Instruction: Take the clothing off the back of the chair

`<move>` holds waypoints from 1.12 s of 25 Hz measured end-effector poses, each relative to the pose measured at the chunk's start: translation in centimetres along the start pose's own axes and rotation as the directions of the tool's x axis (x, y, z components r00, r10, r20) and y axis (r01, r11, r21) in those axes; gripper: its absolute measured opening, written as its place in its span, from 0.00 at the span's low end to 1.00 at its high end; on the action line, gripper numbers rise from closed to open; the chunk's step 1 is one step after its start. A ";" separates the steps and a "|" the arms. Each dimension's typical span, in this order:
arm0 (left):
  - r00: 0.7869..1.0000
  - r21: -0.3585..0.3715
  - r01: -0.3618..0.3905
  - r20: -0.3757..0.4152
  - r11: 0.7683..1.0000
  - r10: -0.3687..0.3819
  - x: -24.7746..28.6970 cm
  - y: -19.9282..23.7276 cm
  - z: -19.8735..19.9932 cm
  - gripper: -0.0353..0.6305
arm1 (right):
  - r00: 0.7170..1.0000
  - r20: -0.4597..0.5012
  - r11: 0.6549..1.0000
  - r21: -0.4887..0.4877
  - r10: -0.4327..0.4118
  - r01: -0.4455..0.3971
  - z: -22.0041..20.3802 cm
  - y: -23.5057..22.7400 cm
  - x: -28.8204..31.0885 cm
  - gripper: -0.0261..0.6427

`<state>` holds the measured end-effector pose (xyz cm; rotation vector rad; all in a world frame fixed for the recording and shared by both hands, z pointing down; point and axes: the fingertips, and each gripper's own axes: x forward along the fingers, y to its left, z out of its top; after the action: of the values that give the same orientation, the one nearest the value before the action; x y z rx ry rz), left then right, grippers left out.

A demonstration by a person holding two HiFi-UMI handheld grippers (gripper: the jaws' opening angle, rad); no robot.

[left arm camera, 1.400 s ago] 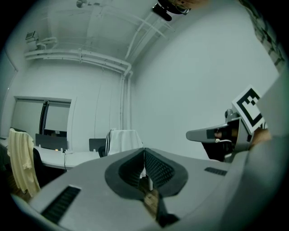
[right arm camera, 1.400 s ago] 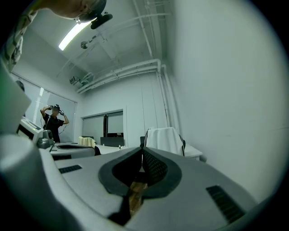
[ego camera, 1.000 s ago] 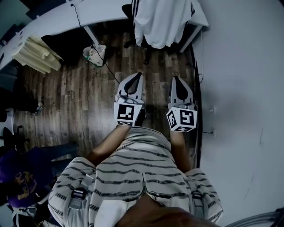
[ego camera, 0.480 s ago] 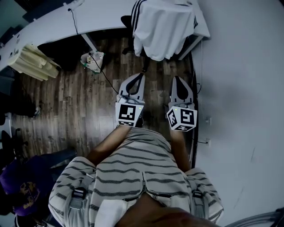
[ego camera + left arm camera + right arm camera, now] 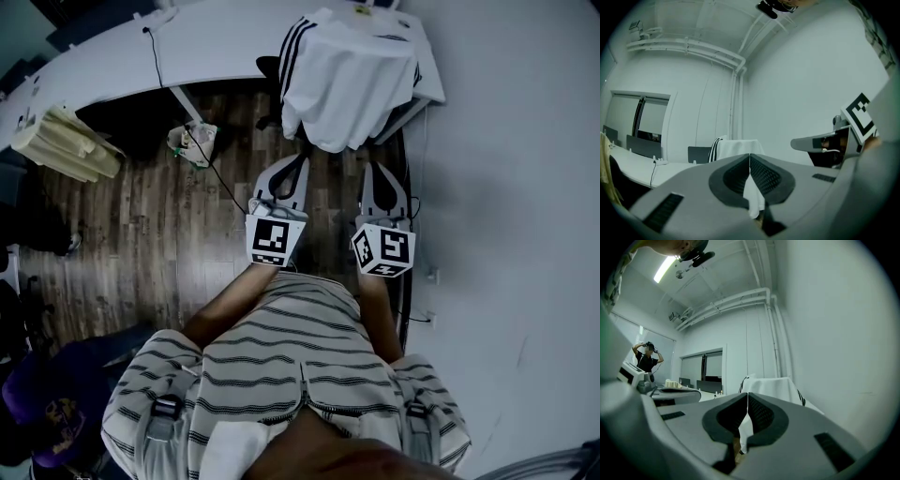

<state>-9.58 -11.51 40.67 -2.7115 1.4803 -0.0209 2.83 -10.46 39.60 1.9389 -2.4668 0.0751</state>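
A white garment with black stripes on its sleeve [image 5: 345,80] hangs over the back of a chair [image 5: 269,67] at the top of the head view, next to the white desk. It also shows ahead in the left gripper view as the white garment [image 5: 736,147] and in the right gripper view as the white garment [image 5: 768,387]. My left gripper [image 5: 296,161] and right gripper [image 5: 369,167] are held level side by side, both shut and empty, a short way in front of the garment and not touching it.
A long white desk [image 5: 187,47] runs along the back, with a cable and a small bin [image 5: 194,141] below it. A white wall [image 5: 506,187] stands close on the right. A cream stack [image 5: 66,145] lies at the left. Wooden floor lies underneath.
The chair with the garment has come closer in the head view and lower in the frame. Both grippers stay shut and side by side.
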 end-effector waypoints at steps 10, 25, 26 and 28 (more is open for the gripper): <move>1.000 0.004 -0.007 -0.019 1.000 0.007 2.9 1.4 -0.7 0.09 | 1.000 -0.002 1.000 0.012 -0.013 0.014 -0.1 -1.5 3.4 0.07; 0.995 0.004 -0.094 -0.045 0.996 0.094 7.3 -0.7 -0.6 0.09 | 0.997 -0.014 0.996 0.043 0.077 -0.077 -0.3 -6.5 5.6 0.07; 0.993 0.002 -0.104 -0.046 0.995 0.104 7.6 -0.8 -0.6 0.09 | 0.996 -0.017 0.996 0.043 0.083 -0.082 -0.4 -6.9 5.7 0.07; 0.991 -0.003 -0.122 -0.047 0.992 0.122 8.1 -0.8 -0.5 0.09 | 0.995 -0.024 0.995 0.045 0.093 -0.092 -0.4 -7.6 5.9 0.07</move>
<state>-4.49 -17.89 41.06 -2.6370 1.6589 -0.0752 8.85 -17.98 40.45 1.8268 -2.5583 0.1549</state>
